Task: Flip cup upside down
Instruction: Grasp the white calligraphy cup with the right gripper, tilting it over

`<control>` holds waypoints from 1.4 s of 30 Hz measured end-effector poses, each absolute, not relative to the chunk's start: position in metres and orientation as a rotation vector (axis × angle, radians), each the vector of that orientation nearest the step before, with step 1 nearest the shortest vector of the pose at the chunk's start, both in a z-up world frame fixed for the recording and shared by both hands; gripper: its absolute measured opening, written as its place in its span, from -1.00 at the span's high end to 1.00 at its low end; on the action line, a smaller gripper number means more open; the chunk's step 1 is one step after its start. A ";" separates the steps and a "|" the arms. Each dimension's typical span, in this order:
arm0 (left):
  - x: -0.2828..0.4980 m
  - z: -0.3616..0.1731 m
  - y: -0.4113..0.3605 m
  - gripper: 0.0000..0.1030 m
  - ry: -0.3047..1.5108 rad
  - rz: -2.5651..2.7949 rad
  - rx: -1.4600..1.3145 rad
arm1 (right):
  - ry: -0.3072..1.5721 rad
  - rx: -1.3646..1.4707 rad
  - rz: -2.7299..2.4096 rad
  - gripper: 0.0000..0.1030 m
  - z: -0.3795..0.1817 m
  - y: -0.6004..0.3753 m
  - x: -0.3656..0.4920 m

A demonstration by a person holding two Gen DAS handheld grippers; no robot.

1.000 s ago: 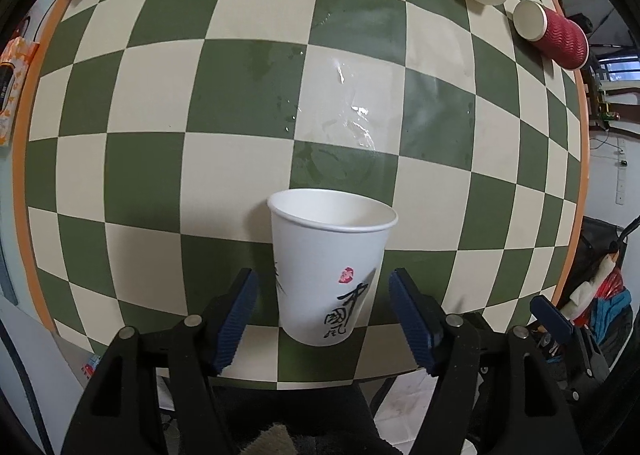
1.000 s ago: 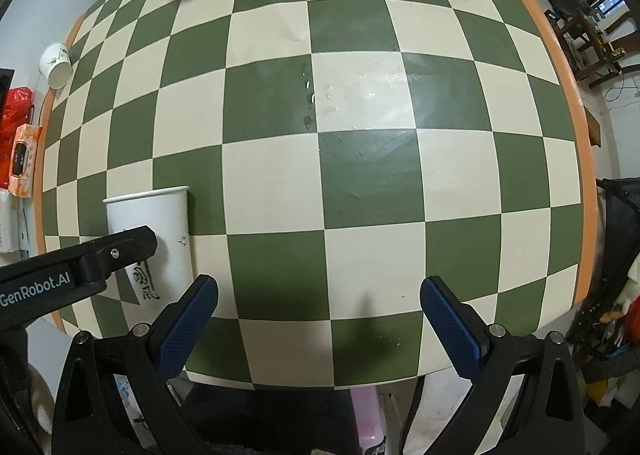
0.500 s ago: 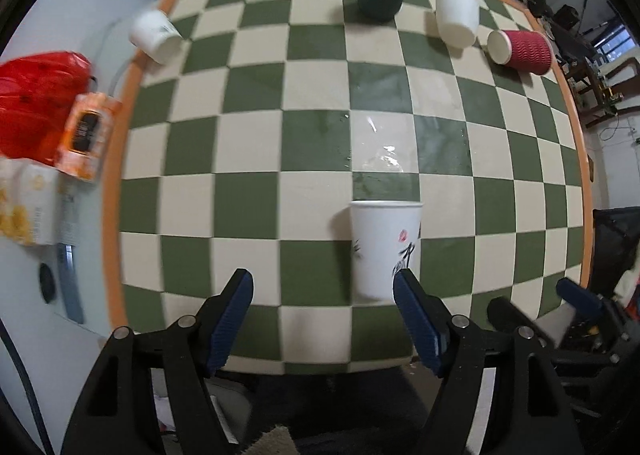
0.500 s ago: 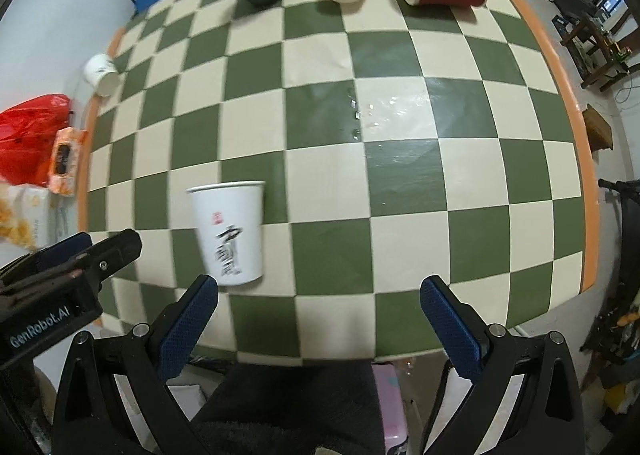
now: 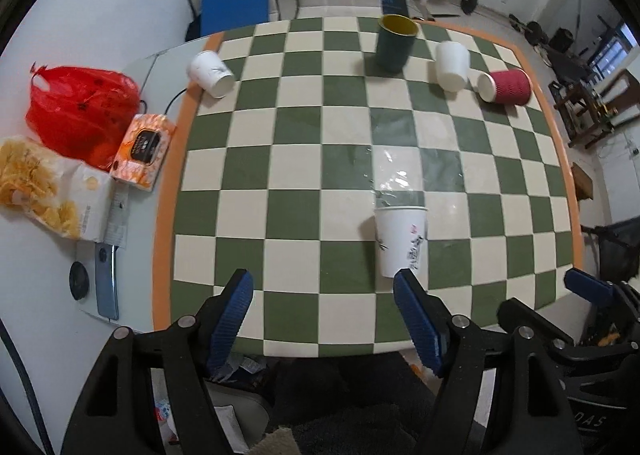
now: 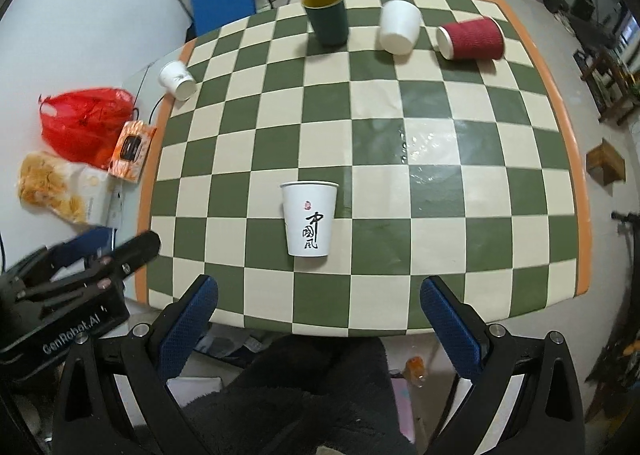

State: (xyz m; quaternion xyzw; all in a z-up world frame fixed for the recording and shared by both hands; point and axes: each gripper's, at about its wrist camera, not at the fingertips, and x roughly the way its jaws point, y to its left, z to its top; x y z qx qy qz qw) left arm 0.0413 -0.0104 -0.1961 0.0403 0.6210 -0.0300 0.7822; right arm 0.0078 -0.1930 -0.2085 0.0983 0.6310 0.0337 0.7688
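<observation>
1. Step in hand, as judged: approach not yet made. The white paper cup with black brush lettering and a small red seal stands upright, mouth up, on the green-and-cream chequered bench, near its front edge. No flip is done.
2. Left claw: released, jaws spread wide, nothing between them; the cup is seen just beyond the right blue pad, apart from it.
3. Right claw: likewise released and empty, held back off the bench edge; the cup sits ahead, nearer its left pad.
4. Next move, as judged: one claw is to be brought around the cup's tapered wall, closed gently, then lifted and rolled over so the rim is set down flat.
5. Materials: thin paper wall, likely easily crushed; rolled rim wider than base. Pads are blue and ribbed.
6. A glossy wet patch is noted on the bench beyond the cup; slipping is possible there.
7. Also present at the far side: a dark green cup with a yellow inside, upright; a ribbed red cup lying on its side.
</observation>
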 end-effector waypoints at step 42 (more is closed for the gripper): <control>0.054 -0.405 0.065 -0.99 1.615 0.104 -0.081 | 0.251 -2.701 1.156 -0.93 -0.461 -0.104 -0.019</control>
